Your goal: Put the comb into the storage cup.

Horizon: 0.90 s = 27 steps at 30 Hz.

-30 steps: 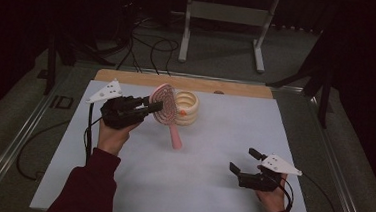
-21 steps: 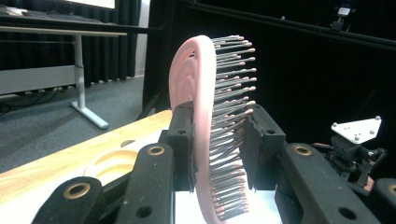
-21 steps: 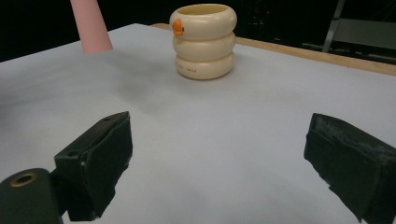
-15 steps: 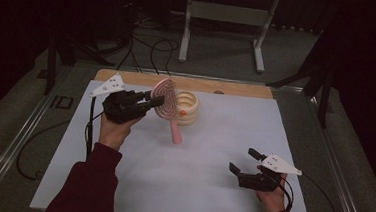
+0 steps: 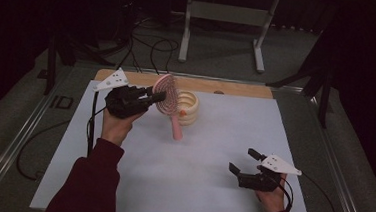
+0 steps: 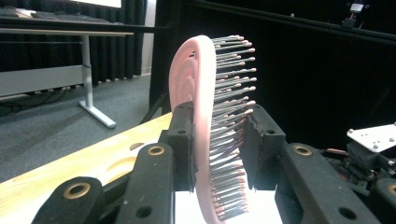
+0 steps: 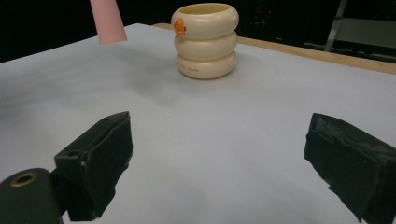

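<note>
- The left claw pinches a pink plastic hairbrush with metal bristles by its oval head, one pad on the smooth back, the other pressed into the bristles.
- The brush hangs in the air over the far middle of the white table; its long axis runs nearly upright, head up, with the handle slanting down toward 5 o'clock and its tip close above the table.
- A cream ribbed cup made of three stacked rings stands just beside the brush at its 3 o'clock, open mouth up; in the high view the brush head partly overlaps it.
- The left hand is much the nearer to the cup. The likely move is to lift the handle tip over the rim and lower it in, so the brush needs to shift toward 3 o'clock.
- The right claw rests near the table's near right edge, jaws spread wide, holding nothing, well apart from the cup at its 11 o'clock.
</note>
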{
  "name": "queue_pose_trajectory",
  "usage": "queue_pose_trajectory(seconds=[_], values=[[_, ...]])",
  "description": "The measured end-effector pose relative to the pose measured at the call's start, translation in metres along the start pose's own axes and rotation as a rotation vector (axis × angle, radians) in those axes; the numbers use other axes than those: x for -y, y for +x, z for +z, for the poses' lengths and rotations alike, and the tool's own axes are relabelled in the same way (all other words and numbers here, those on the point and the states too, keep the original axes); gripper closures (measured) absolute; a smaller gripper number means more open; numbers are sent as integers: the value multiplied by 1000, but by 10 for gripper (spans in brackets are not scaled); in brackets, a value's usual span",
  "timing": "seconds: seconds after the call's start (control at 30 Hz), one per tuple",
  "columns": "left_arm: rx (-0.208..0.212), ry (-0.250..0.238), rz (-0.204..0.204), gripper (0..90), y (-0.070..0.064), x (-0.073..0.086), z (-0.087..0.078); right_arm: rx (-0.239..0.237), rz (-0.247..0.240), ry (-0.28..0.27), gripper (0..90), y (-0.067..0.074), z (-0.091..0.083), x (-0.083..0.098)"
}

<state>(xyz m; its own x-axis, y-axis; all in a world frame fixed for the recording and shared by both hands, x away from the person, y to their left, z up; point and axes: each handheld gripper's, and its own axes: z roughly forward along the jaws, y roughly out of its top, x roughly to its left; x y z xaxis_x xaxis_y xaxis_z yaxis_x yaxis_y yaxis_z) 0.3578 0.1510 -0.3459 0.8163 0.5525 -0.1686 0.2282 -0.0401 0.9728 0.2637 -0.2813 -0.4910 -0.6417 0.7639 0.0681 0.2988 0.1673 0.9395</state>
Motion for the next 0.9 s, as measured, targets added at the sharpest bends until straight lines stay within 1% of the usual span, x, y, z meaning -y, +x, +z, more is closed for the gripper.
queue_pose_trajectory(seconds=[0.27, 0.9], values=[[-5, 2, -1, 681, 3, -2, 4, -5, 1, 6, 80, 1, 0, 0], [-32, -1, -8, 681, 11, -6, 8, -8, 2, 5, 80, 0, 1, 1]])
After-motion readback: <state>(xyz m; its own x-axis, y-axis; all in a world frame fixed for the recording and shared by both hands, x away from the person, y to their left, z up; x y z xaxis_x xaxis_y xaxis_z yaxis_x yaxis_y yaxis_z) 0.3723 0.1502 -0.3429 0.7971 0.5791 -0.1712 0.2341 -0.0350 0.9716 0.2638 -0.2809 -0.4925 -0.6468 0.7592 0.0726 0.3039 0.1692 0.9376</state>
